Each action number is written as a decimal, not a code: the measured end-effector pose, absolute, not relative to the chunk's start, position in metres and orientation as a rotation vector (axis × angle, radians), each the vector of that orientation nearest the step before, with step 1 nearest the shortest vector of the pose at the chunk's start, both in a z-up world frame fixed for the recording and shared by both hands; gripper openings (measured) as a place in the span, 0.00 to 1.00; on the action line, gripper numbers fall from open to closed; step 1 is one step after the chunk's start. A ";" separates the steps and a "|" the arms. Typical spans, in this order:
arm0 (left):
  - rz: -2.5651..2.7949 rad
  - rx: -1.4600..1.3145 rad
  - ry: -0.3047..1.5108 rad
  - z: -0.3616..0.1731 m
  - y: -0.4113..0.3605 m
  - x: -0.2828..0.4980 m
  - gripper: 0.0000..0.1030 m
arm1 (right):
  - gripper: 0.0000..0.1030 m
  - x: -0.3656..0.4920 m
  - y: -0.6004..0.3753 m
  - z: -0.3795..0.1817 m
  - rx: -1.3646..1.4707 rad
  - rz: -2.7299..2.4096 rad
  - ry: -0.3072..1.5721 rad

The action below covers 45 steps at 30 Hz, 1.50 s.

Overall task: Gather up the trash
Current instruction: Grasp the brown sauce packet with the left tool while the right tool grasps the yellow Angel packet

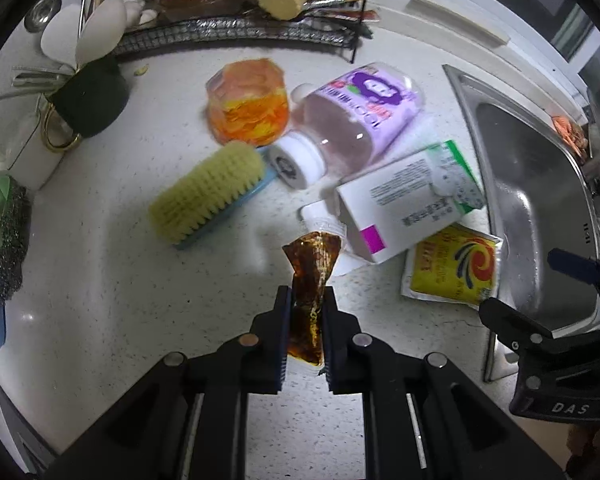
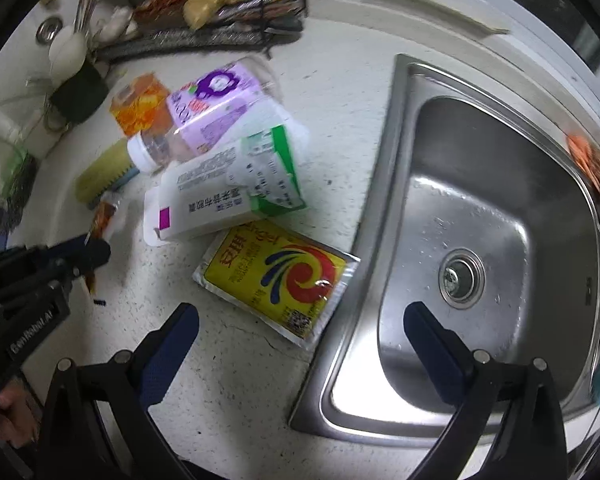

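Note:
My left gripper point(image 1: 307, 294) is shut on a brown sauce sachet point(image 1: 312, 268) and holds it above the white counter. Ahead lie a white and green carton point(image 1: 404, 204), a yellow packet point(image 1: 452, 266), a purple-labelled bottle point(image 1: 352, 120) and an orange wrapper cup point(image 1: 248, 100). My right gripper point(image 2: 300, 316) is open and empty, over the counter beside the sink, just short of the yellow packet point(image 2: 284, 276). The carton point(image 2: 228, 192) and the bottle point(image 2: 204, 112) lie beyond it. The left gripper point(image 2: 80, 252) shows at the left of the right wrist view.
A scrub brush point(image 1: 208, 196) lies left of the bottle. A steel sink point(image 2: 480, 264) fills the right side. A wire rack point(image 1: 236, 4) with ginger stands at the back. A black utensil holder point(image 1: 88, 96) and scouring pads point(image 1: 8, 240) sit at the left.

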<state>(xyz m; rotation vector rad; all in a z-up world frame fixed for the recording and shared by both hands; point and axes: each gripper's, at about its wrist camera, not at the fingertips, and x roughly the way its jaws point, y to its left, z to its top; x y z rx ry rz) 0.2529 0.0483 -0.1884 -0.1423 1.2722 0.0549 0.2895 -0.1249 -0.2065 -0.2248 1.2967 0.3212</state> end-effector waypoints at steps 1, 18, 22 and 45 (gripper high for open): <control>0.058 -0.148 1.279 -0.193 0.049 0.254 0.12 | 1.00 0.293 -0.122 -0.210 -0.251 0.334 1.302; 0.096 -0.212 1.346 -0.216 0.068 0.248 0.12 | 1.00 0.309 -0.075 -0.252 -0.585 0.600 1.369; 0.079 -0.213 1.349 -0.217 0.067 0.246 0.12 | 0.96 0.306 -0.064 -0.261 -0.611 0.648 1.381; 0.062 -0.170 1.320 -0.206 0.037 0.207 0.12 | 0.12 0.242 -0.111 -0.247 -0.462 0.638 1.306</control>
